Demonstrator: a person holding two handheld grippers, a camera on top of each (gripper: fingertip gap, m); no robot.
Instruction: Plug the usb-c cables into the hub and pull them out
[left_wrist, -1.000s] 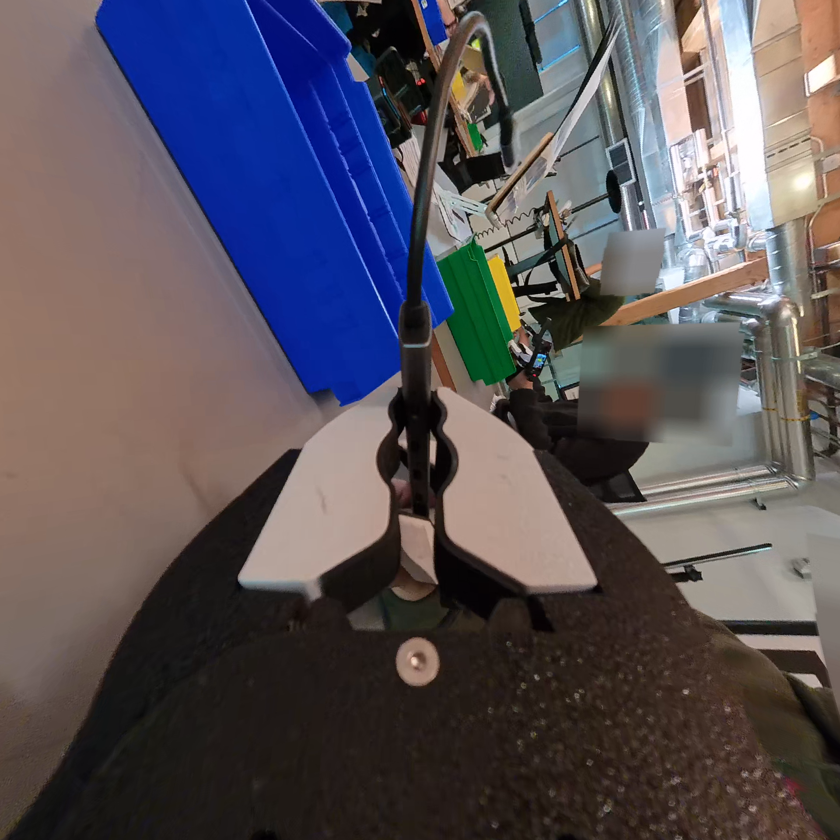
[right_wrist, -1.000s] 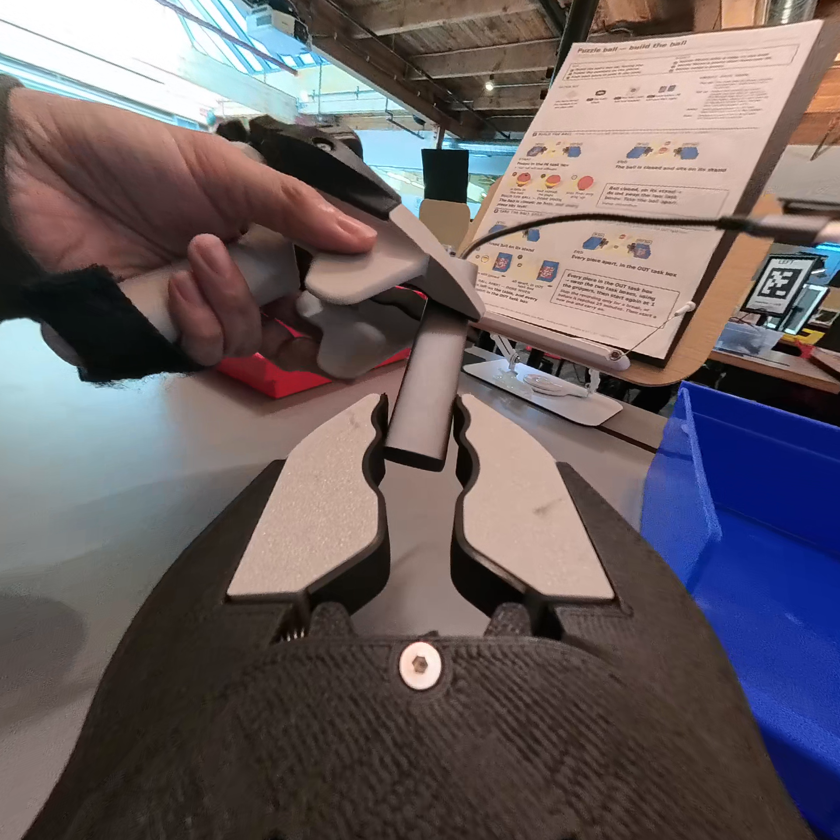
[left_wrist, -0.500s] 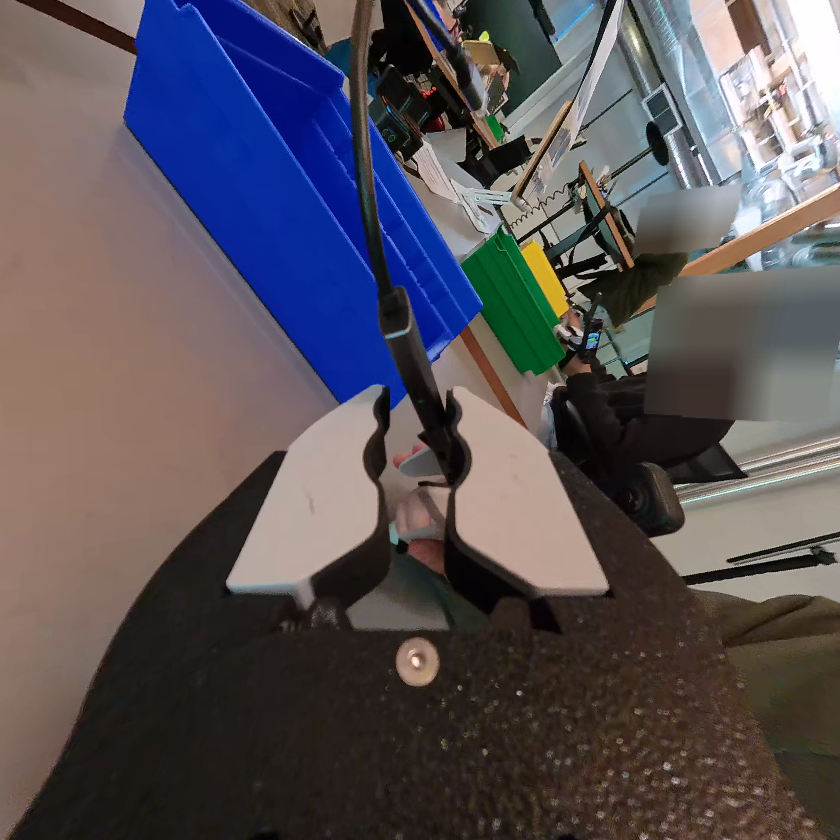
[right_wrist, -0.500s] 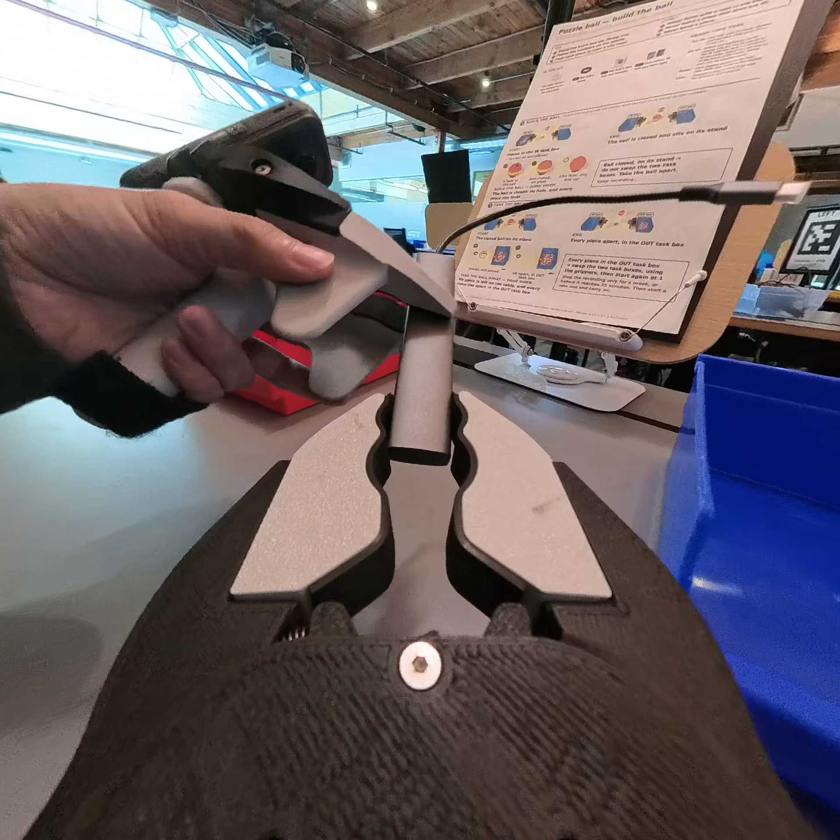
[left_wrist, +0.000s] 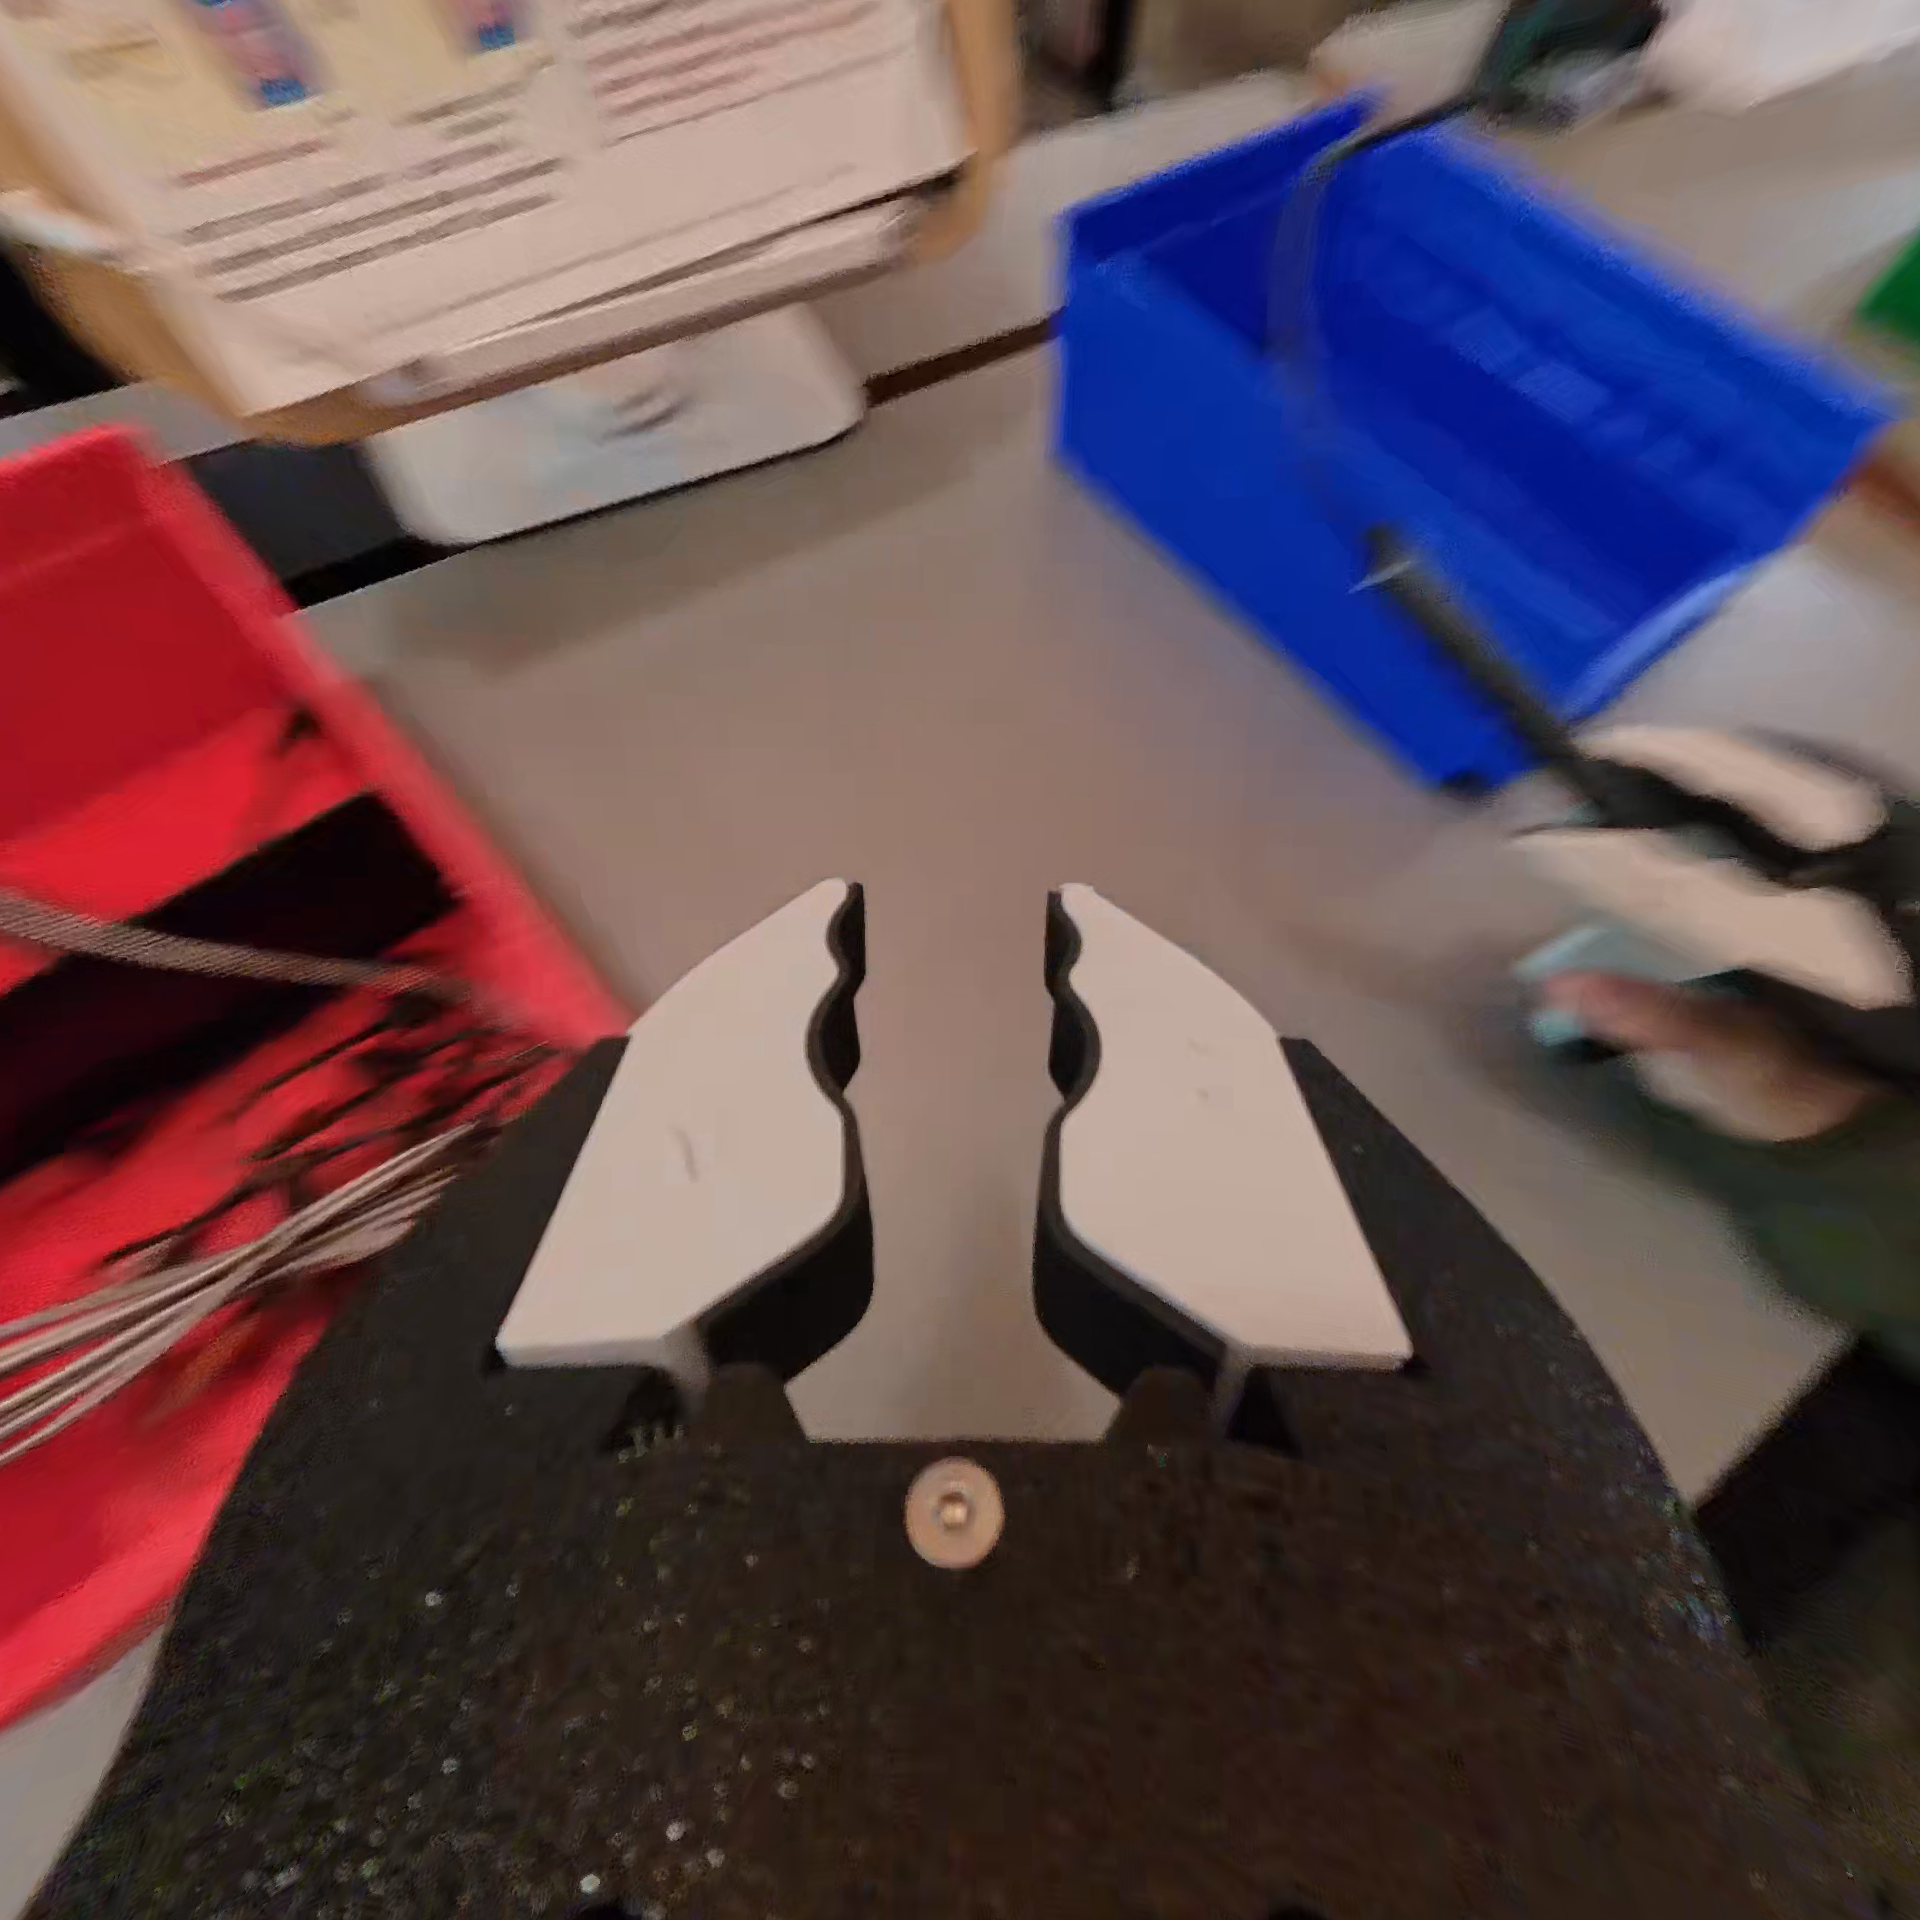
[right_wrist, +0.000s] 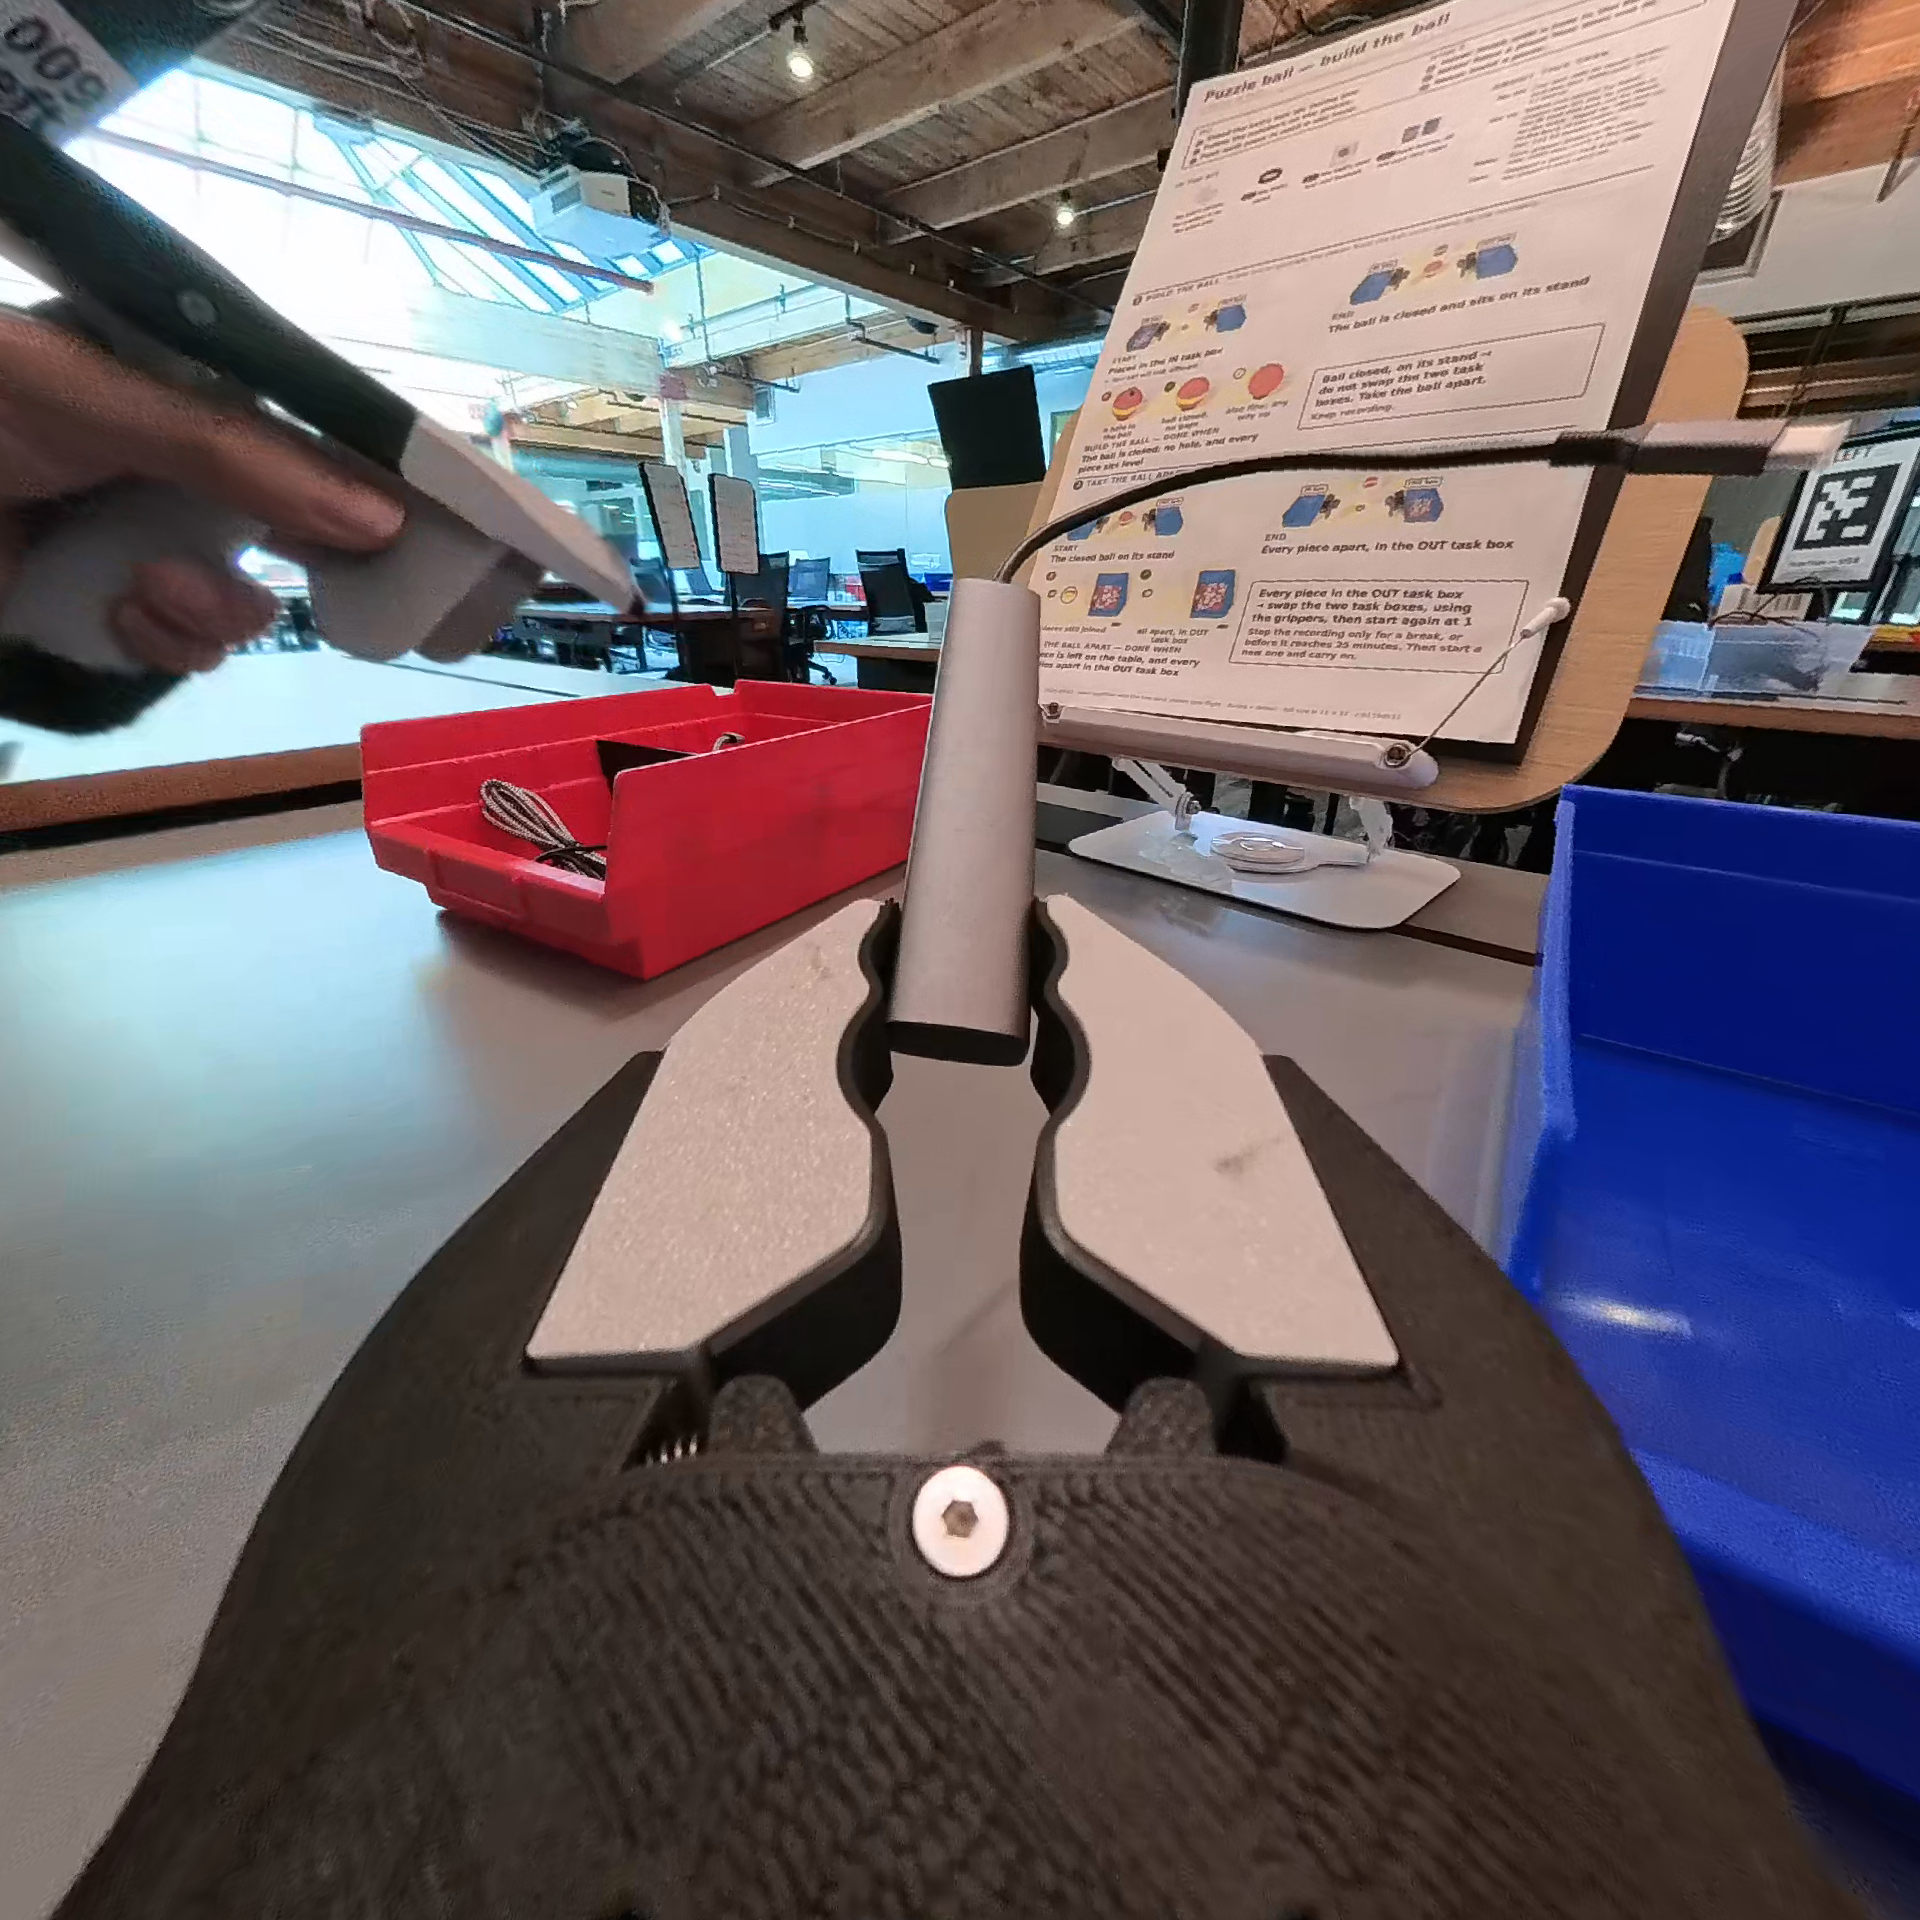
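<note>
Grey metal hub (right_wrist: 971, 821) is standing upright, clamped in my right tool (right_wrist: 961, 977); my left tool (left_wrist: 951, 904) is gaping empty, with braided cables (right_wrist: 535, 826) lying in the red bin (right_wrist: 727, 831) to its left.

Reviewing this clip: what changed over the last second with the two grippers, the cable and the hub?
The left gripper let go of the cable's plug: shut on it a second ago, it is now open and empty, swung away toward the red bin. The right gripper stayed shut on the grey hub, upright as before, its own cable still arching off the top.
</note>
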